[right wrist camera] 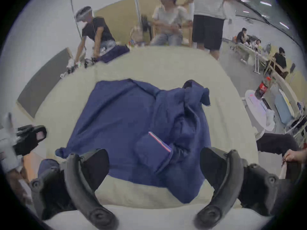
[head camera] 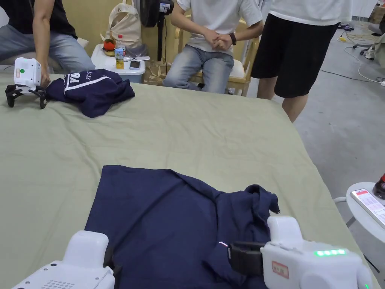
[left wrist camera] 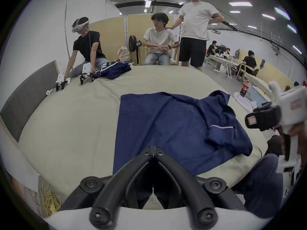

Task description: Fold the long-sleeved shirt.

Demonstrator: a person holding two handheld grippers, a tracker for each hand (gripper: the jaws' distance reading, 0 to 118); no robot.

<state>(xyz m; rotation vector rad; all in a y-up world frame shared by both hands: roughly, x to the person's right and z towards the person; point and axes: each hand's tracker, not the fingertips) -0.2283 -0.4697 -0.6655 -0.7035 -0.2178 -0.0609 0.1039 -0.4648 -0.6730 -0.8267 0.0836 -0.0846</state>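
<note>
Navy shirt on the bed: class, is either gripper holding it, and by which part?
Neither. The left gripper is shut above the navy shirt, gripping nothing; the right gripper hangs open over it.

navy shirt (head camera: 165, 218), olive-green bedsheet (head camera: 188, 128), white tongs (left wrist camera: 153, 150).

Navy-blue long-sleeved fabric shirt (head camera: 158, 214) is laid on the pale green bed cover (head camera: 188, 124), near its front edge. The left portion is spread flat, with a straight left edge and a square far corner. The right portion is bunched into thick folds, rising to a crumpled peak at the far right. A sleeve cuff with a thin white-and-red stripe (right wrist camera: 159, 141) is folded onto the body.
</note>
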